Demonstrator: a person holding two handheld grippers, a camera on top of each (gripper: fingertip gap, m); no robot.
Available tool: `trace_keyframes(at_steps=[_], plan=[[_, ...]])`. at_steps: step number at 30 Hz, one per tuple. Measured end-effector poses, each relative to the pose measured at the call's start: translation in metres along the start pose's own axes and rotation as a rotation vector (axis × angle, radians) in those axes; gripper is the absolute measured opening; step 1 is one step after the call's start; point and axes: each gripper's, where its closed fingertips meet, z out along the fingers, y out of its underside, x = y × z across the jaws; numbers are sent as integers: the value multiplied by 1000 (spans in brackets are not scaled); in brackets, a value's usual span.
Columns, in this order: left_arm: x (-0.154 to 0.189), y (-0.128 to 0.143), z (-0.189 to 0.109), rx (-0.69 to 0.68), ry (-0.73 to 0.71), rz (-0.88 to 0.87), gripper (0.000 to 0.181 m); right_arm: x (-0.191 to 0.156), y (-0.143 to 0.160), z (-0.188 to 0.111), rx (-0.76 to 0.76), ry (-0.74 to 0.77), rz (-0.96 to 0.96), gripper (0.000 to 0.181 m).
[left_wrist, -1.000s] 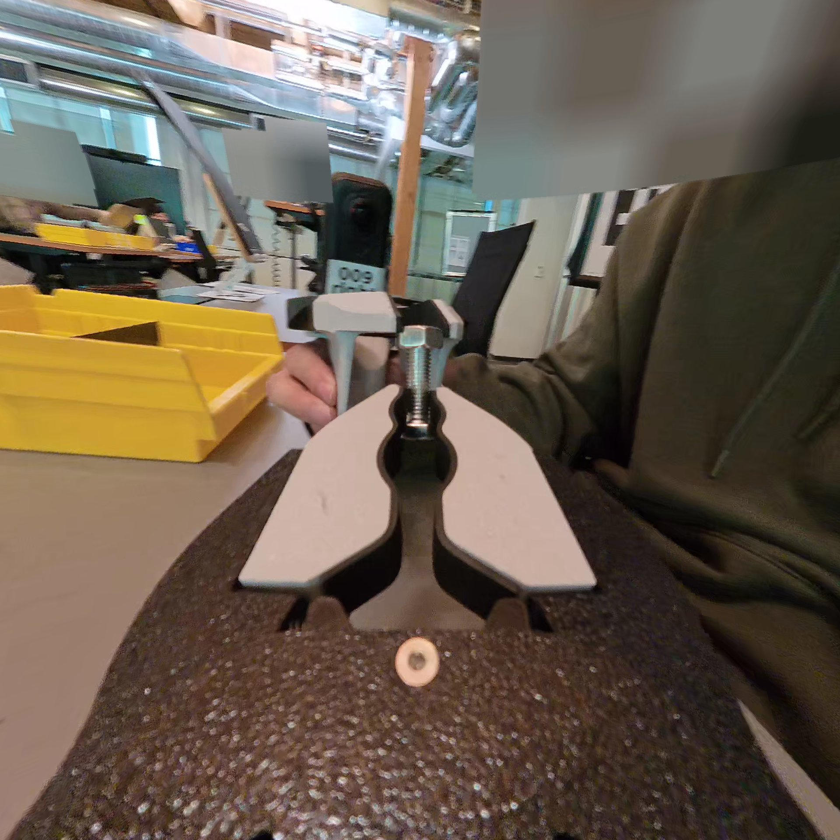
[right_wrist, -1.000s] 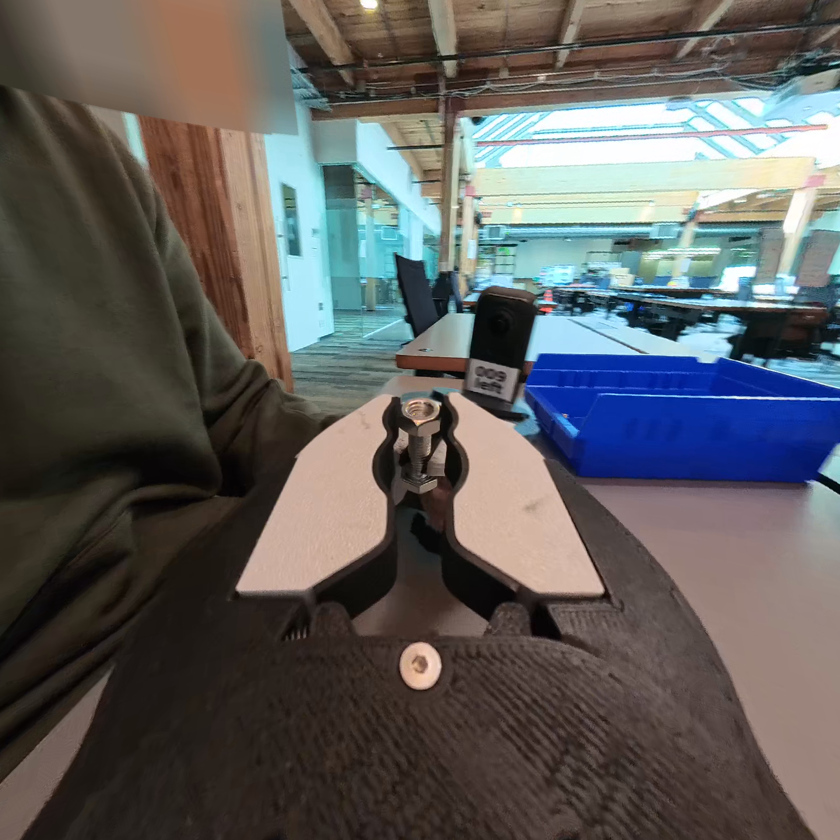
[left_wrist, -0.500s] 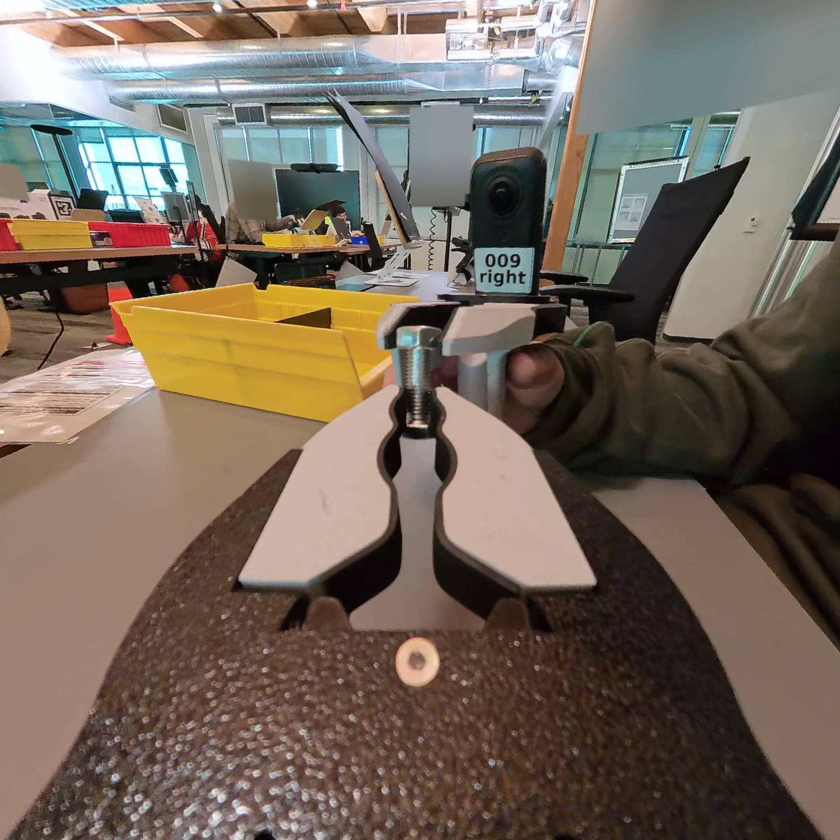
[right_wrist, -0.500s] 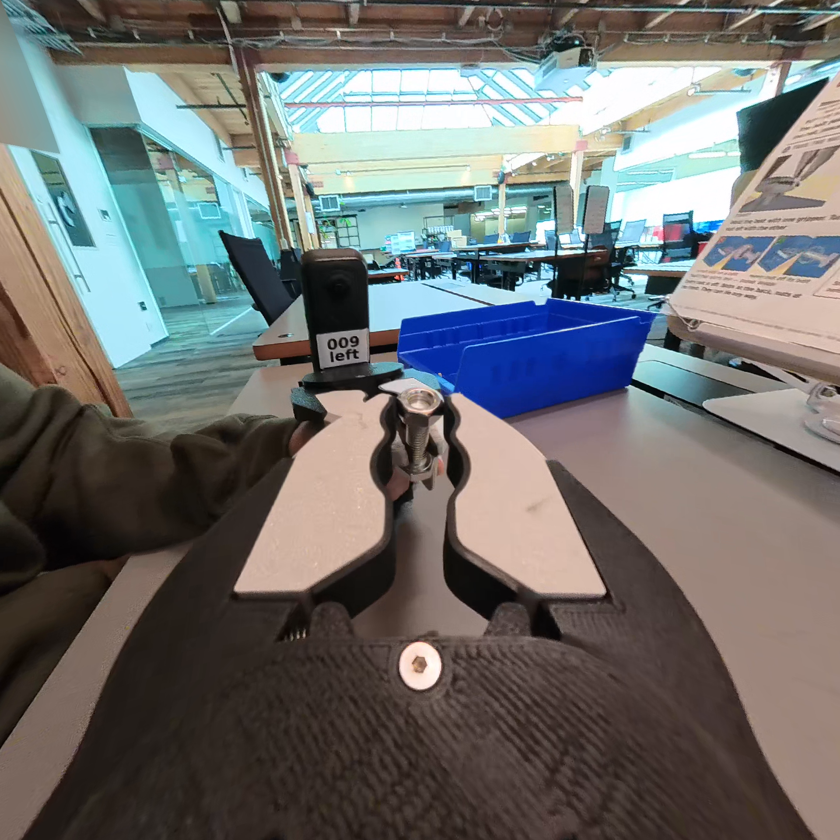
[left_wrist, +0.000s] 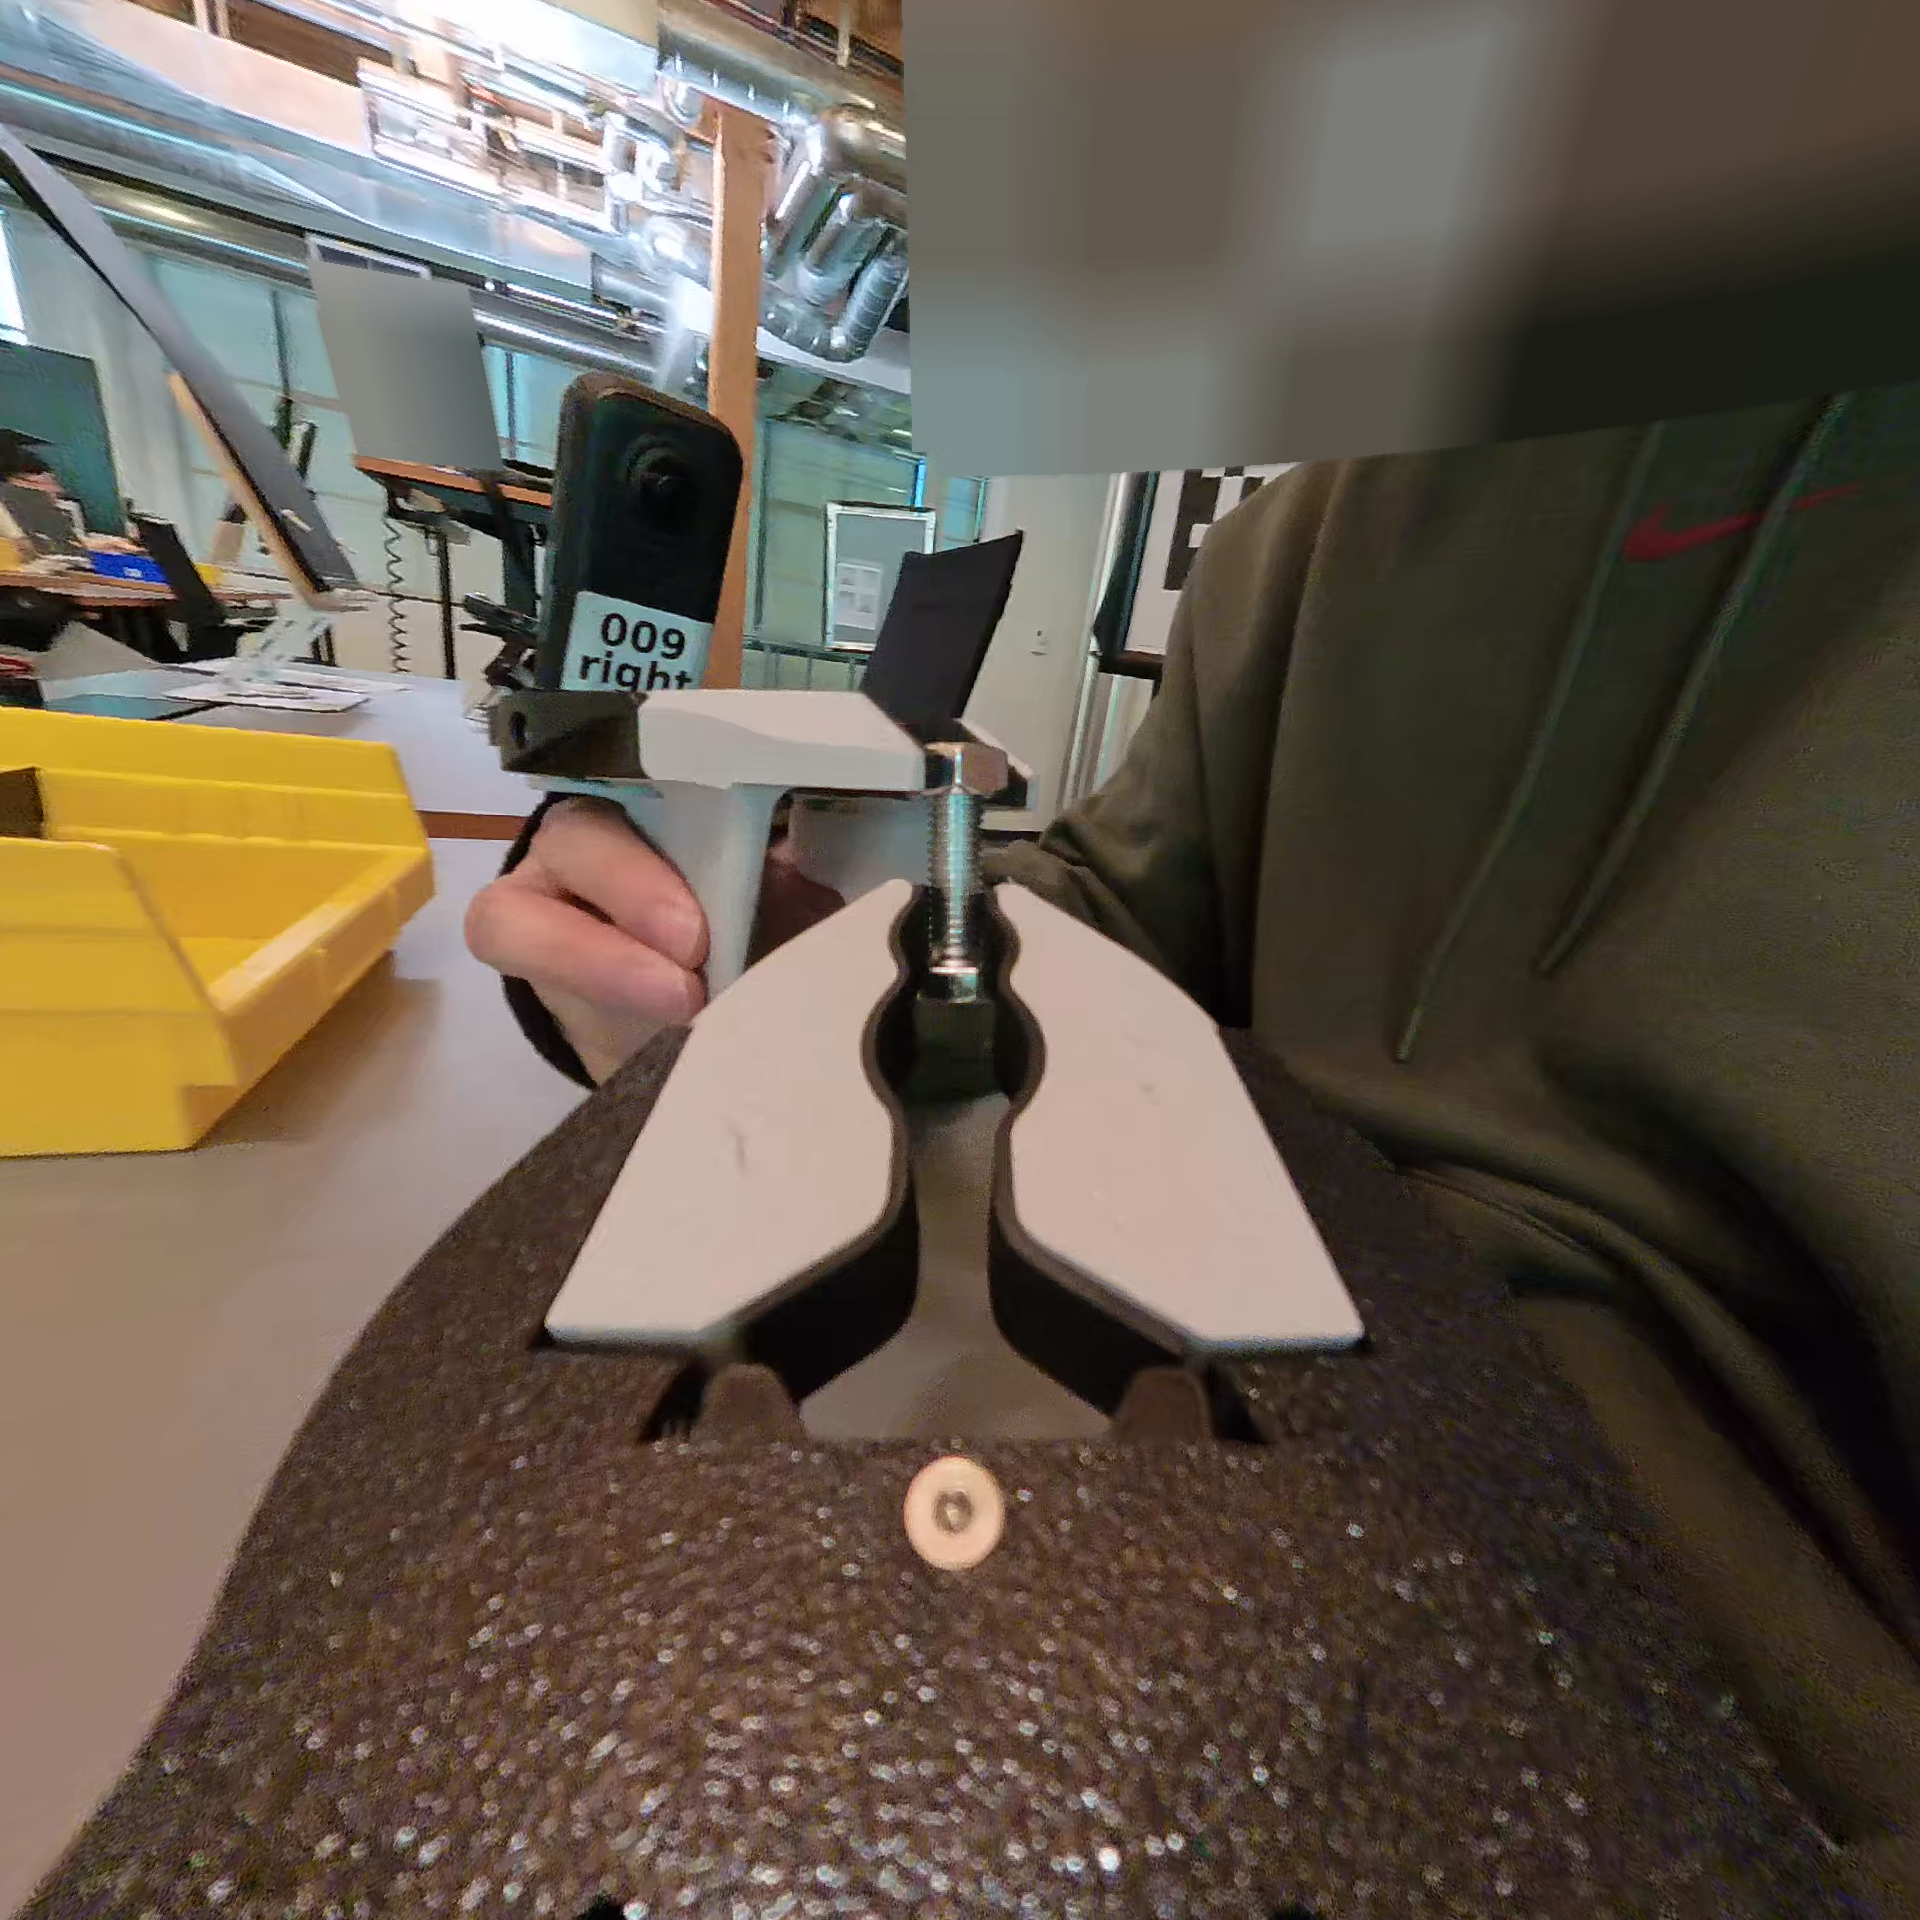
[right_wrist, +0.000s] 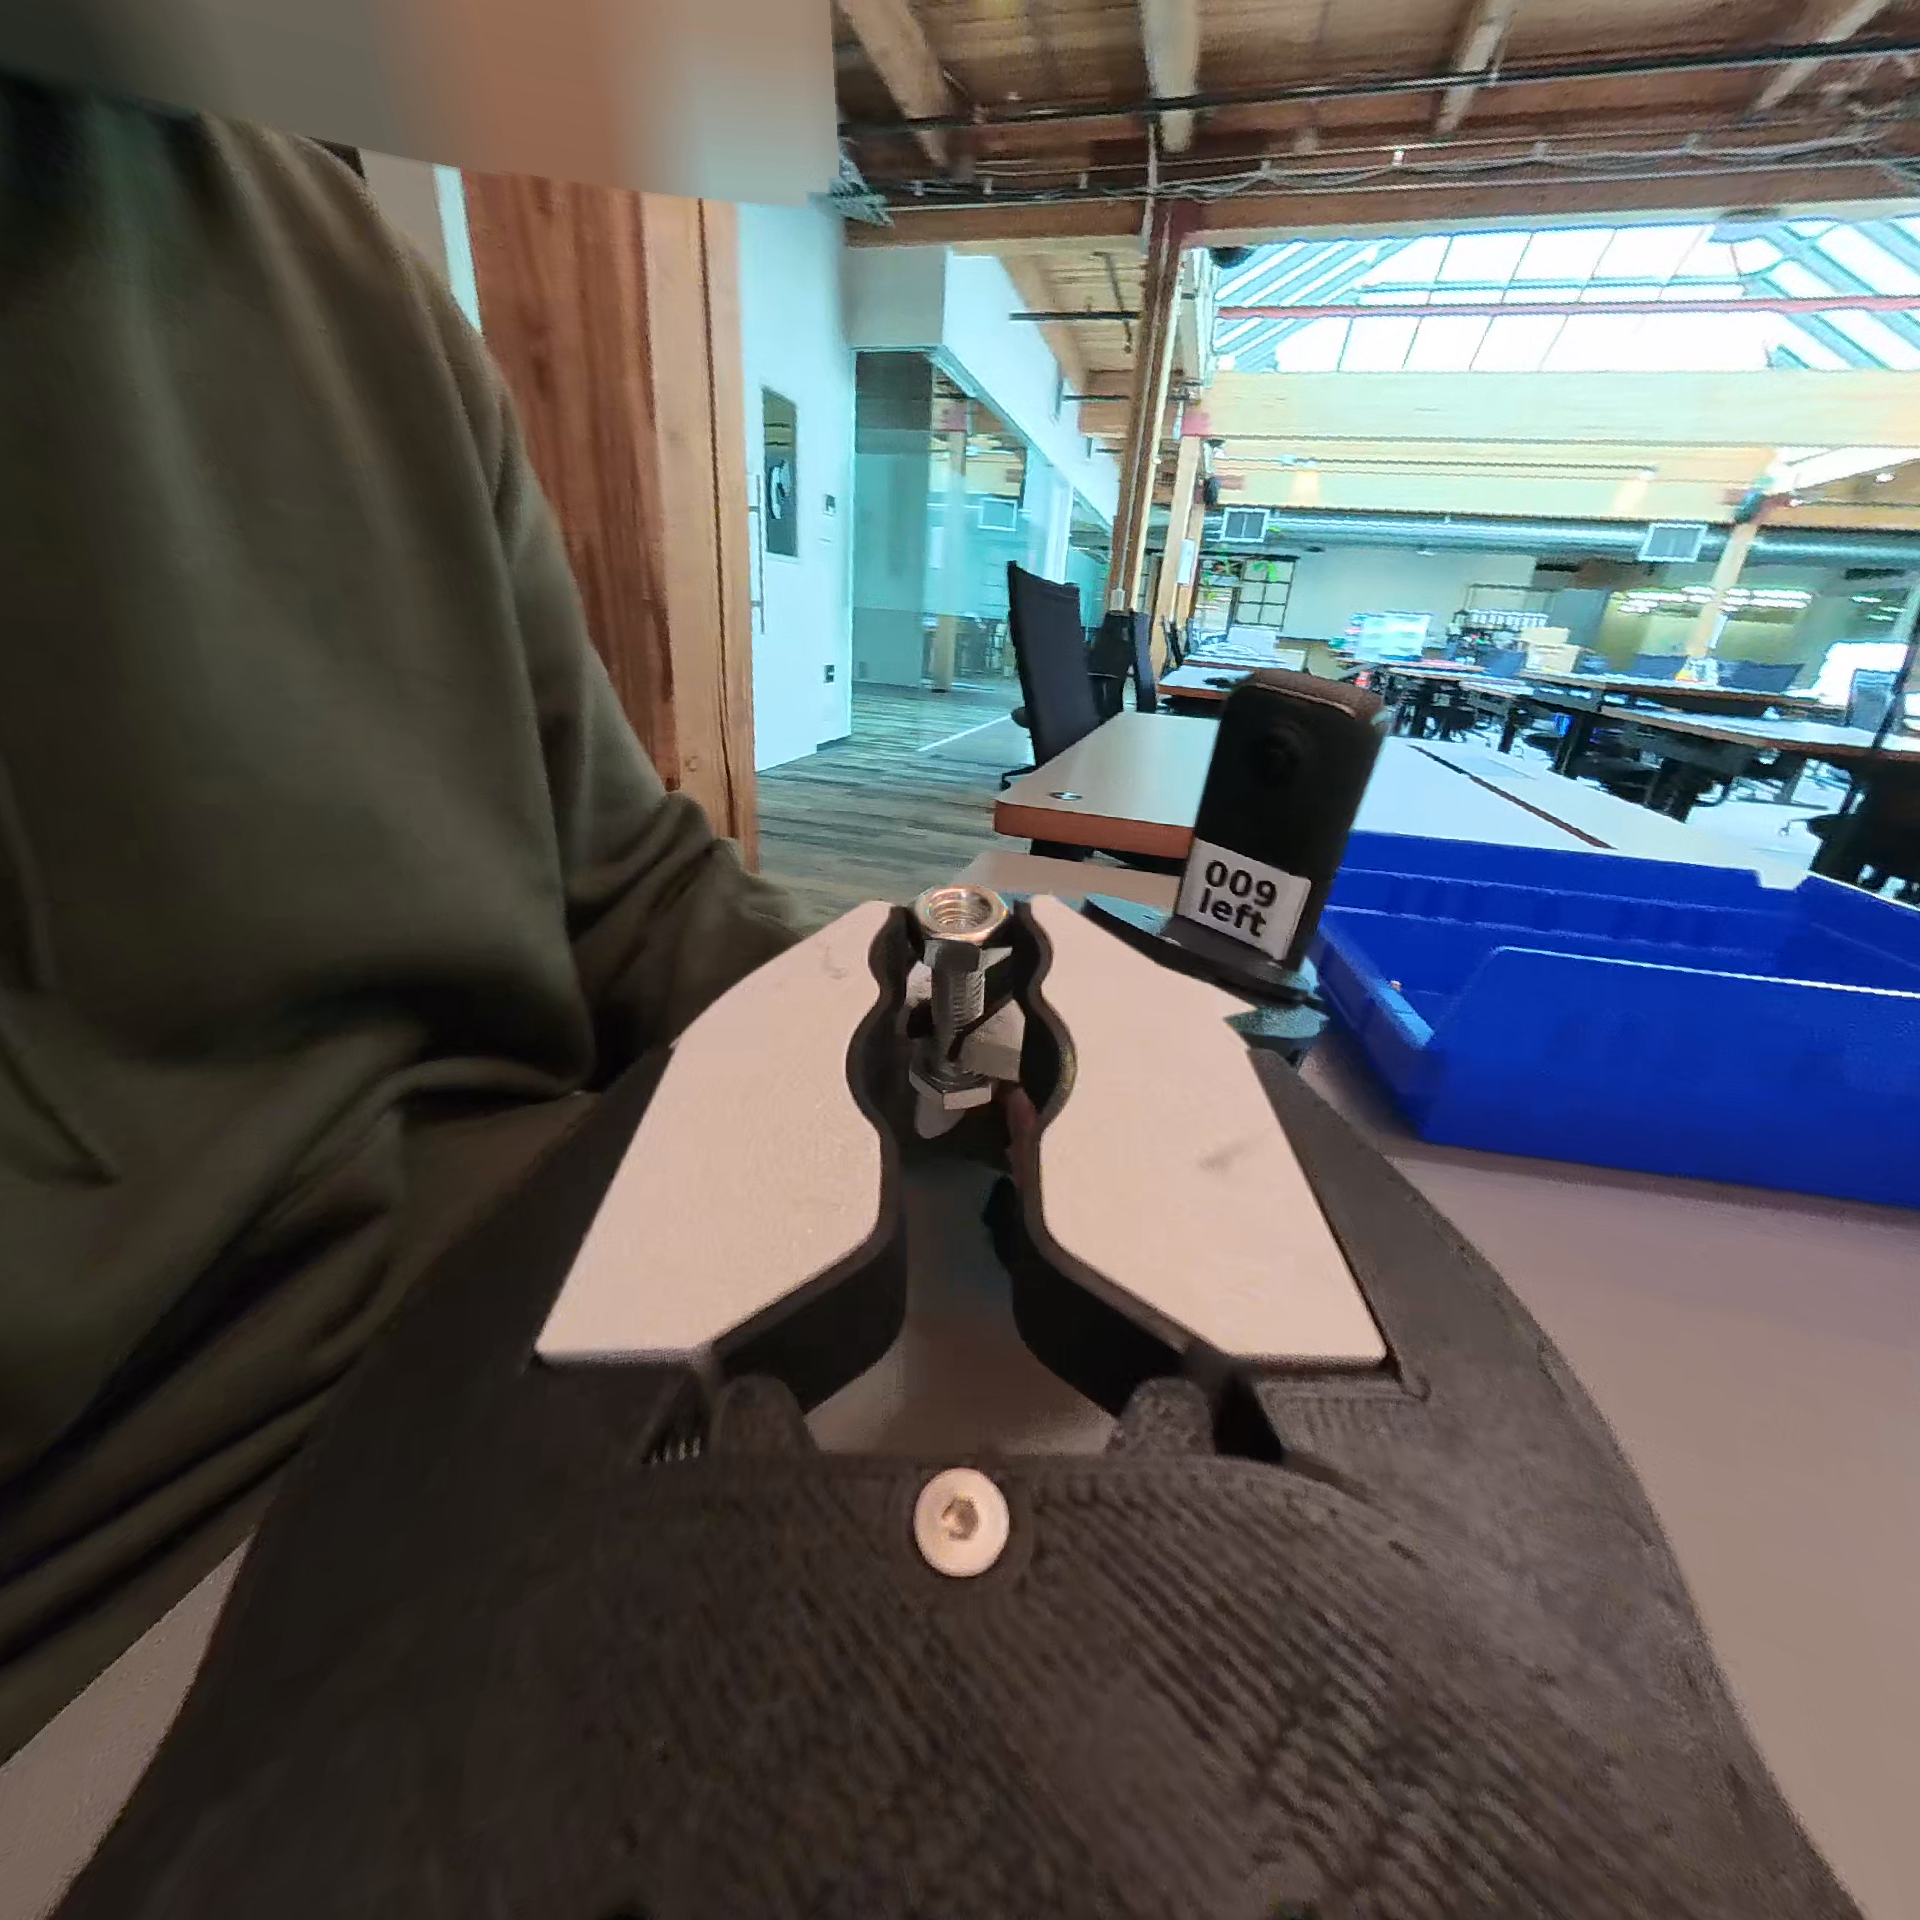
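Note:
A silver bolt (left_wrist: 951, 883) stands upright between both grippers, with a hex nut (right_wrist: 956, 914) on its upper end. My left gripper (left_wrist: 951, 904) is shut on the bolt's lower part, with the head (left_wrist: 951, 982) sitting in the notch between its fingers. My right gripper (right_wrist: 961, 927) is shut on the nut, and the threaded shaft (right_wrist: 956, 997) hangs below it. In the left wrist view the right gripper (left_wrist: 961, 774) comes in from the left at nut height, held by a hand (left_wrist: 592, 935). Both are held above the grey table (left_wrist: 208, 1351).
A yellow bin (left_wrist: 156, 935) stands on the table at the left of the left wrist view. A blue bin (right_wrist: 1610, 997) stands at the right of the right wrist view. A person in a green hoodie (left_wrist: 1558, 935) sits close behind the grippers. My left and right fingertips are right by each other.
Both views swung out toward the room half a second ago and have swung back toward the person. Both grippers stay shut on the bolt and nut.

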Motion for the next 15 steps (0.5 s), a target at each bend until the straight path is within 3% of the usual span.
trace_keyframes(at_steps=[3,6,12,15], plan=[[1,2,1,-9,18,-22,9,-3,1,0,1,-21,-9,19],[-13,-1,-4,9,-86,-3,9,7,1,-2,20,53,20,19],[-61,-4,-29,-13,-476,150,9,57,9,-20,-11,391,46,44],[-84,-4,-47,-85,-707,261,9,72,8,-26,19,508,53,42]])
